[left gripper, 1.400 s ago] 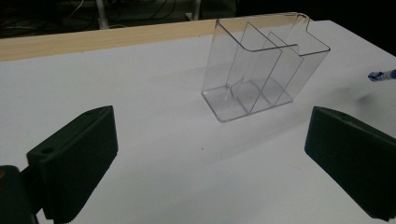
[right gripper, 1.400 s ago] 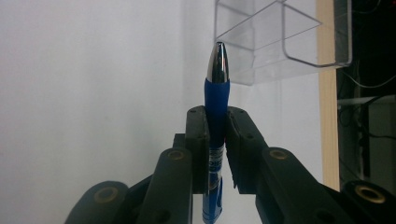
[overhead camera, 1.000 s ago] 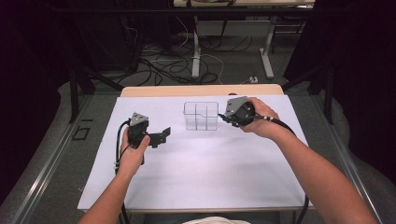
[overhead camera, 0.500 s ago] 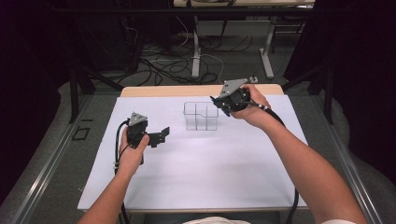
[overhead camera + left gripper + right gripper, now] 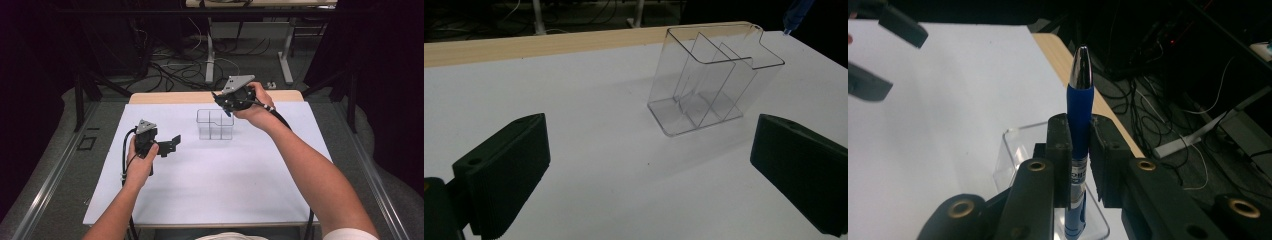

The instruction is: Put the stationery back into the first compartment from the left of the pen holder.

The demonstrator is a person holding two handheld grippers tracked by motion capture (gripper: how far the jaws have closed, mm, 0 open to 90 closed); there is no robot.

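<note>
The right gripper [image 5: 1080, 165] hides the blue pen's [image 5: 1079, 107] middle; its lower end runs off frame

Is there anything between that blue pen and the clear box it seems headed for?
Nothing visible. The right gripper grips the blue pen near the far rim of the clear divided box, whose compartments look empty. The left gripper waits open, off to the side.

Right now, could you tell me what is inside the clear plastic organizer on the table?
The clear organizer shows only its own dividers; every compartment looks empty. The blue pen is clamped in the right gripper above it, its lower end hidden.
</note>
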